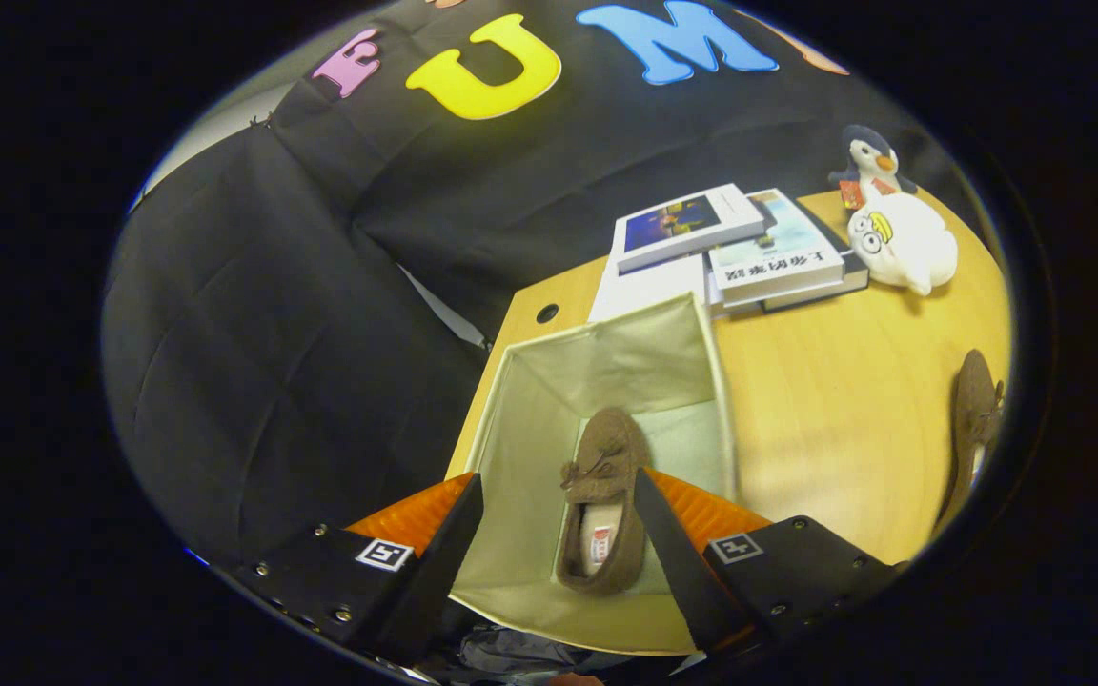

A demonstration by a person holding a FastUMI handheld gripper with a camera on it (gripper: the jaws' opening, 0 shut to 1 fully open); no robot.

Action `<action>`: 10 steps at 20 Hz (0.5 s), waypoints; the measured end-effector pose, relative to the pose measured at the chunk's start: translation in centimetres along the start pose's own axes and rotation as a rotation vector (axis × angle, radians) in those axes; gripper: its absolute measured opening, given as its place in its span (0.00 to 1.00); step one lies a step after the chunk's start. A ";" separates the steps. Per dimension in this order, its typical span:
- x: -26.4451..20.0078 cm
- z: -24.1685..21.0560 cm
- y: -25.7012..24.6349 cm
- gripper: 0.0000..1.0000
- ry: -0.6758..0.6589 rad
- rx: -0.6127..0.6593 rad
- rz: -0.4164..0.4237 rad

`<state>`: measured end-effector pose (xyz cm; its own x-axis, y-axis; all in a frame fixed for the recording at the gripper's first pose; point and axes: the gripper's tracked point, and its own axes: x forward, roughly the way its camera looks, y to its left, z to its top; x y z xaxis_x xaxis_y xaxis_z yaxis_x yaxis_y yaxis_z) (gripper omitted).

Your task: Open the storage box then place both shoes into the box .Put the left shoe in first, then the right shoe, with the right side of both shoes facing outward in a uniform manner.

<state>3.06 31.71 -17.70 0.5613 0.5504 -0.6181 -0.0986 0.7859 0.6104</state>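
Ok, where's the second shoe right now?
In the gripper view, the second shoe lies on the table, right of the open box, below the plush toys.

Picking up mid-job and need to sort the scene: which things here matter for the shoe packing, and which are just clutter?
Job:
storage box, open
brown shoe lying in the box, between the open gripper fingers, not clamped
second brown shoe on the wooden table

Clutter:
stack of books
penguin plush
white plush
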 end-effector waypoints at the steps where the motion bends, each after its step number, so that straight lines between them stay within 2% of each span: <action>1: -1.0 1.0 -1.1 0.97 -0.032 -0.015 -0.012; 7: -10.1 6.6 -9.8 0.97 -0.212 -0.192 -0.184; 10: -14.0 7.3 -14.9 0.97 -0.238 -0.206 -0.279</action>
<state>2.63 10.25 -14.53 0.7618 0.2467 -0.5989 -0.0645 0.9489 0.3088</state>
